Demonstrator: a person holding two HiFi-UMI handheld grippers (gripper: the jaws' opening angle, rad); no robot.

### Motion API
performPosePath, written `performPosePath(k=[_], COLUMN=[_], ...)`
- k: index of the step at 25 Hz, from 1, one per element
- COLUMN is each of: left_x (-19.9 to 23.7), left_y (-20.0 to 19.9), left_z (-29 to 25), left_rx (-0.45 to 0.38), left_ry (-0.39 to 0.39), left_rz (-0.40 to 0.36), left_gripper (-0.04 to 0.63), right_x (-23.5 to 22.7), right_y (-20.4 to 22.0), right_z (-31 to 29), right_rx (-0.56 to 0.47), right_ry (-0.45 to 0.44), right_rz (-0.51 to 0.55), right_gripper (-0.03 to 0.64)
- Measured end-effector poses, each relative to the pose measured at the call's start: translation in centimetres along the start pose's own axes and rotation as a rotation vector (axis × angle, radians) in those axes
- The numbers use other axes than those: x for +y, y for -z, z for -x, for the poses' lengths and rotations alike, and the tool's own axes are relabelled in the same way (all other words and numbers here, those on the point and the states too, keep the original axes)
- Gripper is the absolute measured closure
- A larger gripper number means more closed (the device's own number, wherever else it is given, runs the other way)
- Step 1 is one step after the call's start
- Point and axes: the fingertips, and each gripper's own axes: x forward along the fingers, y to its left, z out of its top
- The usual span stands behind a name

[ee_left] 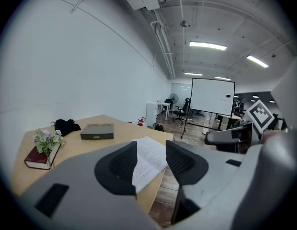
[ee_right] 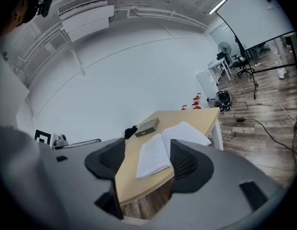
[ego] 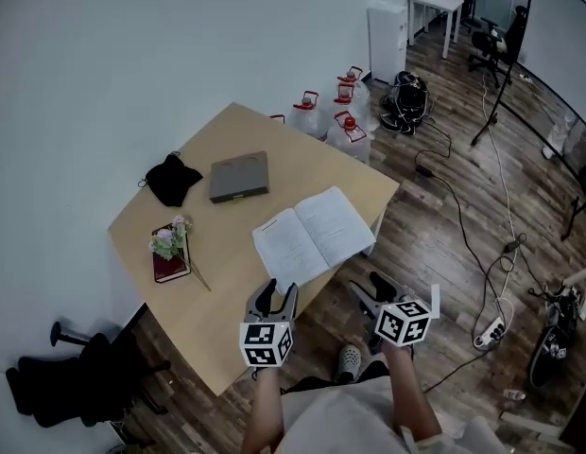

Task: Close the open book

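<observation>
Right tool point(ee_right: 147, 156) with jaws apart and empty, open book point(ee_right: 187, 133) beyond on wooden table point(ee_right: 133, 182), grey box point(ee_right: 147, 126) behind

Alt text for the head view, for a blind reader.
An open book lies on a wooden table, with the left gripper and right gripper open and empty just short of it. Behind sit a grey box, a black pouch and a red book with flowers.

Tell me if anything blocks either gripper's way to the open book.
Nothing visible does. The book lies at the near edge of the table, ahead of the open left gripper and right gripper; the box and red book sit farther back.
</observation>
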Motion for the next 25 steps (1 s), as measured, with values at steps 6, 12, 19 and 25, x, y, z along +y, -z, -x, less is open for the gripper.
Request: performPosePath(k=[6, 12, 19, 25], left_x=[0.4, 0.3, 1.1, 2.1], left_y=[-1.1, -1.0, -0.3, 0.6], left_z=[-1.1, -1.3, -0.7, -1.6], left_rx=[-0.011, -0.014, -0.006, 0.011], left_ry=[-0.026, -0.037, -0.074, -0.079], left_rz=[0.01, 0.018, 0.03, 0.044], left_gripper=[0.402, 0.402, 0.402, 0.402], right_x=[-0.3, -1.2, -2.1, -2.9], right_y=[-0.7, -0.1, 0.5, 0.6], right_z=[-1.2, -1.7, -2.0, -3.0], right_rx=[0.032, 0.043, 0.046, 0.047], right_ry=[-0.045, -0.058, -0.055, -0.036], right_rz=[0.047, 0.002, -0.049, -0.06], right_gripper=[0.321, 0.328, 0.342, 0.342])
